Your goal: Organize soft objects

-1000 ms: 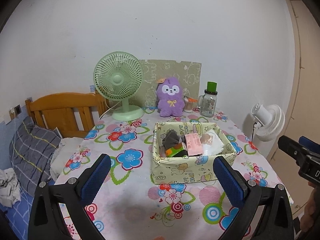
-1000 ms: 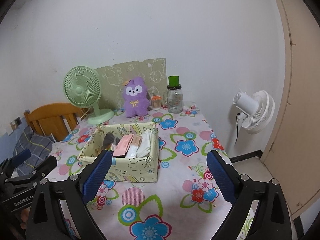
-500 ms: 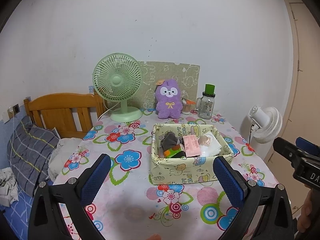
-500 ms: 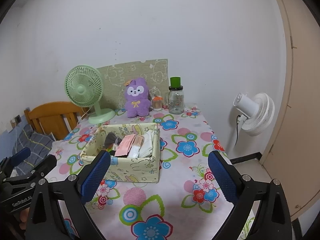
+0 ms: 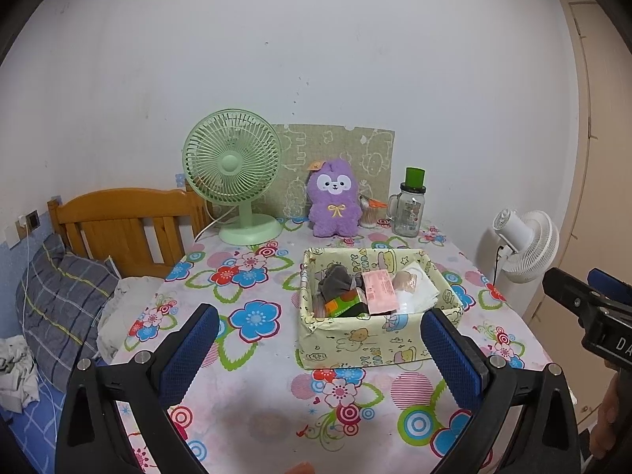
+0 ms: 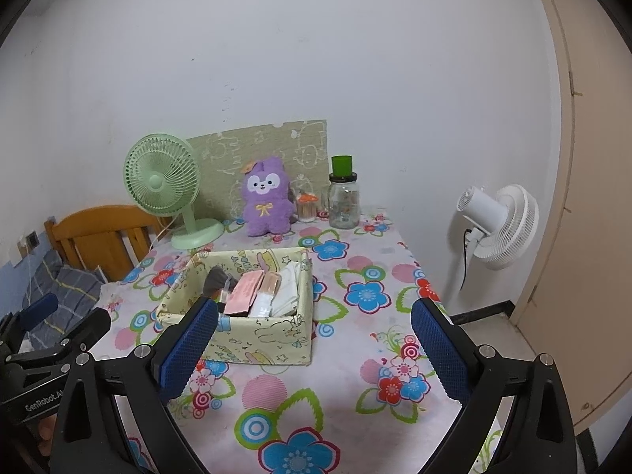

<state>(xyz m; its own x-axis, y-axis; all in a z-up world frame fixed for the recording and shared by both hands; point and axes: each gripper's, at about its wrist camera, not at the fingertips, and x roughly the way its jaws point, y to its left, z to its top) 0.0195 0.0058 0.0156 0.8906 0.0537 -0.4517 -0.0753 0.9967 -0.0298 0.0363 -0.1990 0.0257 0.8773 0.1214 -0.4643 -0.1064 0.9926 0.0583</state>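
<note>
Nearest the lens in each wrist view, both pairs of tongs hang above the near edge of the counter (image 5: 272,414) with nothing in them. The left tongs (image 5: 318,351) stand spread wide, blue pads far apart; the right tongs (image 6: 314,349) are likewise released. Each shows at the edge of the other's view, the right one at the left view's right border with part of a hand (image 5: 606,426) below it.

The counter is covered by a flowered cloth (image 6: 371,296), bare between the tongs and the basket. The fabric basket (image 5: 379,345), pale yellow with cartoon prints, sits just beyond the left tongs, a little right of centre. Inside it lie the soft objects: a grey cloth (image 5: 335,278) at the left, a green and orange packet (image 5: 341,306) in front of it, a pink packet (image 5: 379,290) in the middle, and white folded cloth (image 5: 414,296) at the right.

Farther back, along the wall, stand a green desk fan (image 5: 233,170), a purple plush toy (image 5: 333,199), a small orange-lidded container (image 6: 307,207) and a glass jar (image 5: 410,209) with a green lid, well apart from the basket. A patterned board (image 5: 371,154) leans on the wall behind them.

Left of the counter are a wooden headboard (image 5: 118,221) and a plaid pillow (image 5: 59,300); at the right stands a white fan (image 6: 497,225).
</note>
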